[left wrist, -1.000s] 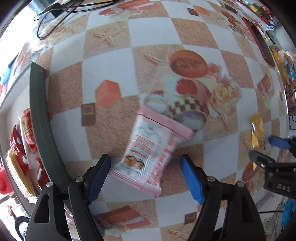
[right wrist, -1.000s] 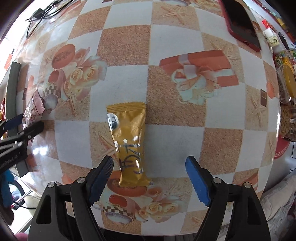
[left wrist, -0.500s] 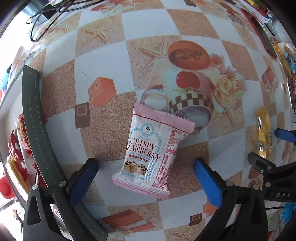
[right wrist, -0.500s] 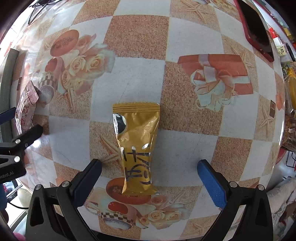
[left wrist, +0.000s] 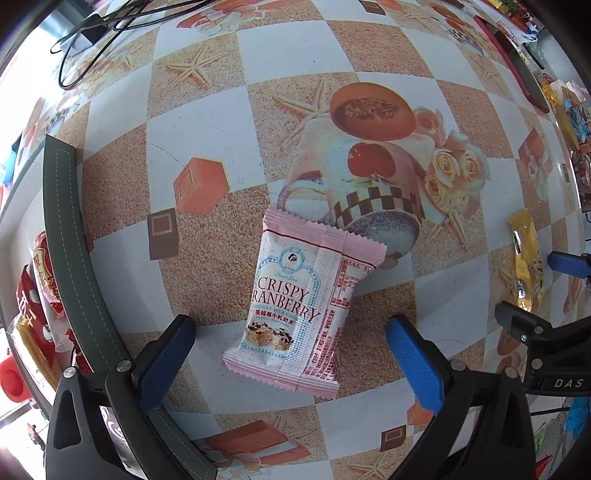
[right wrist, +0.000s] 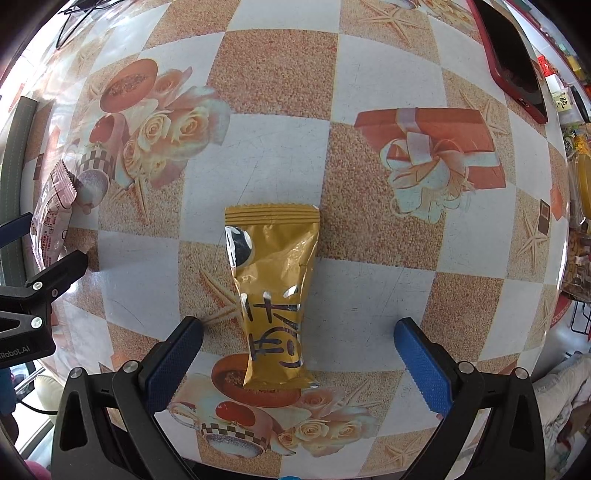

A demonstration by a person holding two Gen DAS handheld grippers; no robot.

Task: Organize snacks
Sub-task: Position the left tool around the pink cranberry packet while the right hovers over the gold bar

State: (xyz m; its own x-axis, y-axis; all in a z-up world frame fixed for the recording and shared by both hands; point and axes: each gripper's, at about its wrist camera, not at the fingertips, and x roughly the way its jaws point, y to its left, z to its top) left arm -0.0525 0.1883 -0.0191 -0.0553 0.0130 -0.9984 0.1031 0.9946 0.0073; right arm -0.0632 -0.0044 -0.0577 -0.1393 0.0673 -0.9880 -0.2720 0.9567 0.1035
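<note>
A pink and white cranberry snack packet [left wrist: 299,314] lies flat on the checked tablecloth, between the wide-apart blue pads of my left gripper [left wrist: 291,350], which is open and touches nothing. A gold snack packet [right wrist: 273,295] lies lengthwise between the spread pads of my right gripper [right wrist: 299,354], also open and apart from it. The gold packet [left wrist: 524,266] shows at the right edge of the left wrist view beside the other gripper's finger. At the left edge of the right wrist view lies the pink packet [right wrist: 51,218].
A dark green tray rim [left wrist: 70,258] runs along the left, with several red and yellow snack packs [left wrist: 33,306] inside. A red phone [right wrist: 517,62] lies at the far right. More snack bags [right wrist: 580,221] crowd the right edge. Black cables [left wrist: 96,33] lie at the far left.
Both grippers' jaws have spread wider. The pink packet, blurred and tilted a second ago, now lies still and flat. The gold packet has stayed in place.
</note>
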